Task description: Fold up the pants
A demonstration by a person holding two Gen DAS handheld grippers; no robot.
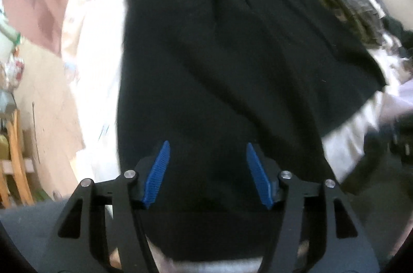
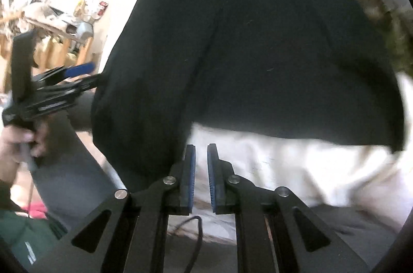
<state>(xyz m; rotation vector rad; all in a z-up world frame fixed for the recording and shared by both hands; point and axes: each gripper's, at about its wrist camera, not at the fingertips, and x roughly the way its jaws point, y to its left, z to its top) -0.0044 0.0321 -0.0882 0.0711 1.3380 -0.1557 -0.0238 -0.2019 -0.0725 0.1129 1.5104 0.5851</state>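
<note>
Black pants (image 1: 219, 66) on white sheet (image 2: 296, 164); camouflage garment (image 1: 343, 7) beside.

No text, label, brand, number or sign can be read in either view — the frames are blurred. A small white mark is seen at the top edge of the black pants (image 1: 232, 53), but no letters can be made out on it.
</note>
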